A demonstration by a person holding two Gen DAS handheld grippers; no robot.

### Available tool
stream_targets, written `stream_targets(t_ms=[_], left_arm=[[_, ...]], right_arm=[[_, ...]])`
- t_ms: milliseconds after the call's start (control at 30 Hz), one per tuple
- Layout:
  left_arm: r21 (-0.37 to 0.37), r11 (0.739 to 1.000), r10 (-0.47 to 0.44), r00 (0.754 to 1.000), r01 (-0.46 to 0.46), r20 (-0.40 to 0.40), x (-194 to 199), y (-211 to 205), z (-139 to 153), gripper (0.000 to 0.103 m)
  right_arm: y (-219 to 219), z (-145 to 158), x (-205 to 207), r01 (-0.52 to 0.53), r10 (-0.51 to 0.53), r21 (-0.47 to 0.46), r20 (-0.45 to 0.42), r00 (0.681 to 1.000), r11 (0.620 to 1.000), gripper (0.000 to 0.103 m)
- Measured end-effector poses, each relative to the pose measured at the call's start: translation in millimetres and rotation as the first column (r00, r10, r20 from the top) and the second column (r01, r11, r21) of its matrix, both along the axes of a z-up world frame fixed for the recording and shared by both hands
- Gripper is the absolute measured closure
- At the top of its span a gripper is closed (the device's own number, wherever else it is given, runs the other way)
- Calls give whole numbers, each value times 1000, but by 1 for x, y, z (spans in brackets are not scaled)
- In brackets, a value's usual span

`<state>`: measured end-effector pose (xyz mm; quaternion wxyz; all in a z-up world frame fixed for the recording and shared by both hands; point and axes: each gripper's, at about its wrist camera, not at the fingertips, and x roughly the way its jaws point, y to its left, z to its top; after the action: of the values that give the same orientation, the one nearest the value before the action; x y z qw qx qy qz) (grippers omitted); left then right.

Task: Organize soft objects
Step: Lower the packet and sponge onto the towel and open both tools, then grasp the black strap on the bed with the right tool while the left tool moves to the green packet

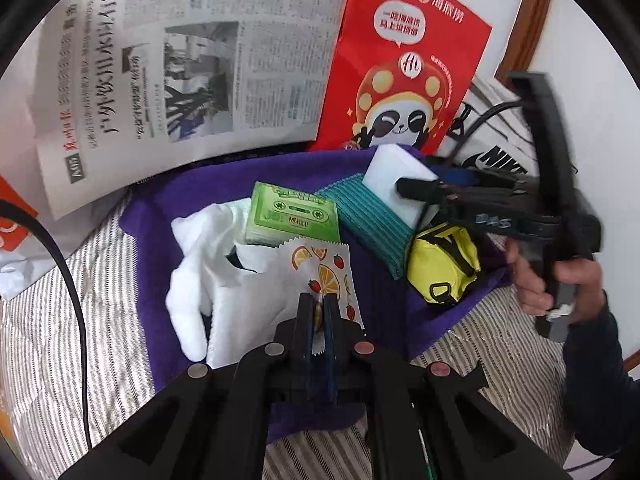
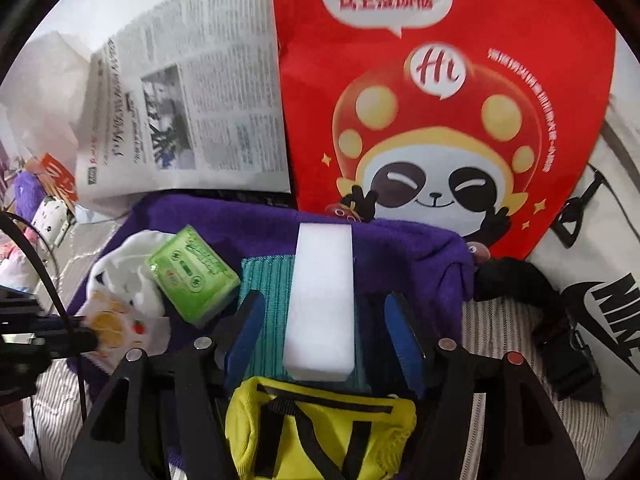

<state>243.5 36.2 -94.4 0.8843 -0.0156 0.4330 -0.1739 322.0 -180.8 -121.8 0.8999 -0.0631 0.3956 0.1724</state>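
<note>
Right wrist view looks straight down the length of a white foam block (image 2: 322, 304), whose long axis runs away from the camera, in line with the right gripper (image 2: 324, 332); its blue-padded fingers (image 2: 245, 332) stand spread wide on either side of the block, touching nothing, so this hand is the nearer one and a squeeze across the block's short width looks like the move that fits. The block lies on a ribbed teal cloth (image 2: 264, 280), itself on a fuzzy purple towel (image 2: 400, 248) spread over a striped bed cover (image 2: 500, 320). Just below the fingers sits a crumpled yellow pouch (image 2: 320, 432) with black straps. Left wrist view shows the left gripper (image 1: 316, 312) with its fingers pinched shut on the edge of a thin fruit-printed packet (image 1: 320, 276), beside a soft white cloth (image 1: 200, 248) and a glossy green tissue pack (image 1: 292, 216). A newspaper (image 1: 180, 60) and a red paper bag (image 1: 404, 60) stand behind.
</note>
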Motion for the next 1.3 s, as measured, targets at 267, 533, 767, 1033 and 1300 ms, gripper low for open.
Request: stream_targets(t_ms=[267, 533, 767, 1033, 1300], left_arm=[[24, 1000, -16, 998, 17, -68, 12, -17, -21, 97], [50, 998, 35, 988, -28, -148, 25, -20, -42, 86], [40, 999, 33, 984, -26, -175, 17, -19, -42, 62], [31, 999, 37, 990, -34, -139, -8, -19, -15, 53], [34, 997, 77, 994, -74, -76, -52, -1, 15, 49]], right_arm=[[-32, 23, -20, 33, -33, 12, 34, 999, 999, 41], [-43, 16, -61, 50, -51, 27, 20, 999, 998, 41], [-39, 3, -102, 23, -23, 11, -9, 1000, 1000, 41], [-15, -17, -152, -122, 120, -27, -58, 991, 992, 40], [28, -50, -170, -282, 269, -138, -105, 957, 949, 40]])
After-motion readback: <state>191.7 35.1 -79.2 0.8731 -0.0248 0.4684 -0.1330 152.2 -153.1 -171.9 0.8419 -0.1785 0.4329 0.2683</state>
